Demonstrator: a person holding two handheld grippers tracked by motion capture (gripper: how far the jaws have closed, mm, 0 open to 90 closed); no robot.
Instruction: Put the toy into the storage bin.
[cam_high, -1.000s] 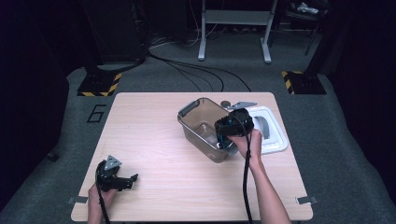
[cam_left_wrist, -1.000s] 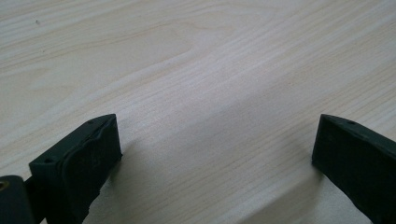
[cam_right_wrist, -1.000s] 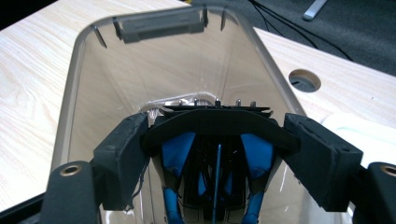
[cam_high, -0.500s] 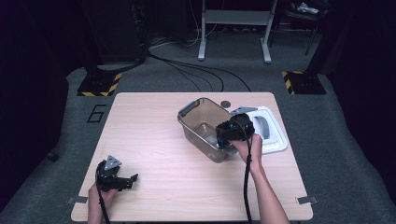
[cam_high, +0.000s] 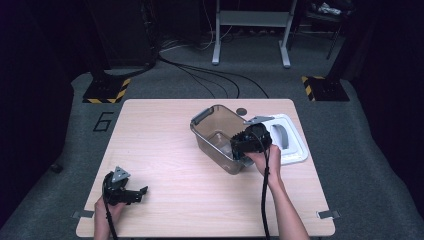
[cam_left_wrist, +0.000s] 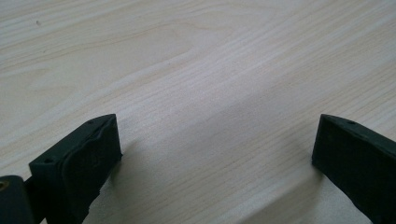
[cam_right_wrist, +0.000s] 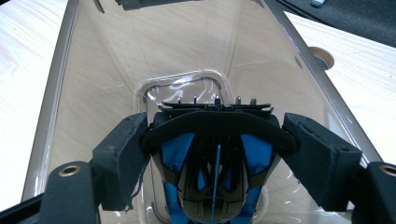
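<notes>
1. High view puts the clear plastic bin (cam_high: 218, 135) at about one o'clock from the middle of the wooden table (cam_high: 165, 135). It sits tilted, with its white lid (cam_high: 292, 145) lying flat beside it at three o'clock.
2. Right gripper (cam_high: 246, 146) reaches into the bin's open mouth from the near-right corner. Its jaws are partly closed on a black and blue object (cam_right_wrist: 215, 172), one pad on each flank. Judging by the angle, the hand is lowering that object toward the bin floor or lifting it off.
3. Right gripper view looks down the length of the bin; the object sits at six o'clock in the picture, between the pads (cam_right_wrist: 122, 154). I judge the side-on grip is chosen so that the jaws clear the bin walls.
4. Left gripper (cam_high: 127, 192) rests low at seven o'clock on the table, well apart from the bin. Its jaws are spread wide with nothing between them but bare wood. It seems parked out of the way.
5. What the object is I cannot tell: its lower part is cut off by the picture edge, and in the high view the gripper body covers it. Whether it touches the bin floor is also unclear through the glare on the plastic.
6. A small round hole or disc (cam_high: 242, 111) lies on the table at twelve o'clock from the bin.
</notes>
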